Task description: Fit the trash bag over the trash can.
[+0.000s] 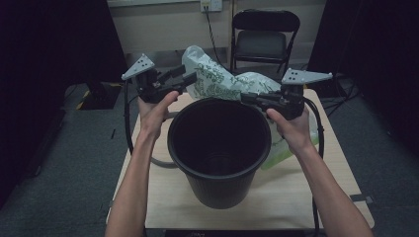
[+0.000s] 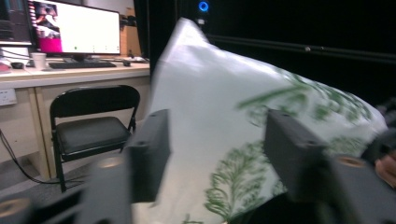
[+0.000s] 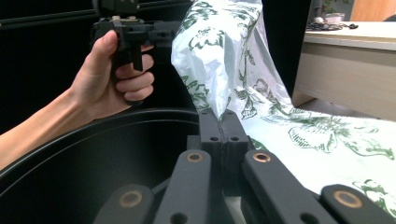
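Bench (image 1: pixel 316 187): carrying a black bin and a white bag printed with green leaves; a folding chair (image 1: pixel 264 37) is standing beyond its far edge.
Bin (image 1: pixel 220 148): standing upright at the middle of the bench, mouth open and looking unlined from above.
Bag (image 1: pixel 217 81): rising behind the bin's far rim, bunched and half-inflated, its long axis running from a high peak on the left down to the right, where its tail is draping past the bin's right side onto the bench.
Right tongs (image 1: pixel 247 98): jaws pressed together on a pinch of bag film right at the bin's far-right rim; in the right gripper view the film is coming out from between the closed tips.
Left tongs (image 1: pixel 190 79): jaws standing apart, straddling the bag's upper left edge, pads not pressing on it as far as I can tell.
Nearer hand: the left tongs are sitting nearest the free high corner.
Judgement: the coming move is turning on the left tongs closing on that edge, then both drawing the bag's mouth forward over the rim.
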Motion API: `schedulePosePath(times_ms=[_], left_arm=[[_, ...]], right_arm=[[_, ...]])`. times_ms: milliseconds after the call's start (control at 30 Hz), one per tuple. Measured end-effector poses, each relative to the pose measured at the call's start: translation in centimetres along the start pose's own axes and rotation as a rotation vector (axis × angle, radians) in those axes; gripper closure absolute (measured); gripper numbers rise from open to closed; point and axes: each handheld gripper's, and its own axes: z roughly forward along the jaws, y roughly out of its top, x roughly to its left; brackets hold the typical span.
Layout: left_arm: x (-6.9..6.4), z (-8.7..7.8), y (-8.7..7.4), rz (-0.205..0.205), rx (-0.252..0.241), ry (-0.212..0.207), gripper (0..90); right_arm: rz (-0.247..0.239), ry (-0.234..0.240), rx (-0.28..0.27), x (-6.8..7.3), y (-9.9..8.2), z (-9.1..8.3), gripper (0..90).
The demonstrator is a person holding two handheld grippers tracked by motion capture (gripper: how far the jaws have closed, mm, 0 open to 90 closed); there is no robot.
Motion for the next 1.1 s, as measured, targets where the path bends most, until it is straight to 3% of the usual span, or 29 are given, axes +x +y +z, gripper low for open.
schedulePosePath(times_ms=[67,233,300,367,400,500,600,700,800,933,1100], left_arm=[[0.2,0.1,0.2,0.014,0.011,0.014,25.8],[0.1,0.0,0.6,0.022,-0.011,-0.019,21.3],[0.0,0.1,0.6,0.042,0.008,-0.064,33.9],[-0.5,0.2,0.6,0.081,0.024,-0.083,56.9],[-0.7,0.1,0.6,0.079,0.022,-0.099,69.4],[-1.5,-0.3,0.8,0.074,-0.015,-0.161,88.9],[-2.4,-0.6,0.9,0.089,-0.011,-0.163,90.0],[-4.1,-1.4,0.7,0.13,-0.007,-0.17,90.0],[-4.8,-2.6,0.2,0.131,-0.018,-0.167,90.0],[-5.6,-4.0,-0.6,0.128,-0.019,-0.181,90.0],[-6.7,-4.7,-1.4,0.137,-0.013,-0.203,90.0]], right_arm=[[-0.006,0.006,0.006,0.2,-0.2,0.0,90.0],[-0.022,-0.002,0.027,0.3,-0.7,-0.1,90.0],[-0.017,-0.007,0.029,0.1,-0.8,-0.2,90.0],[-0.012,-0.008,0.025,0.0,-0.9,-0.2,90.0],[-0.015,-0.009,0.021,0.0,-0.9,-0.2,90.0],[-0.013,-0.016,0.013,0.0,-0.8,-0.3,90.0],[-0.01,-0.023,0.0,-0.1,-0.6,-0.5,90.0],[-0.014,-0.025,0.001,0.1,-0.6,-0.7,89.8],[-0.01,-0.037,0.011,0.1,-1.1,-1.0,85.6],[-0.008,-0.046,0.021,0.0,-1.9,-1.8,90.0],[-0.006,-0.052,0.018,0.2,-2.4,-2.6,86.9]])
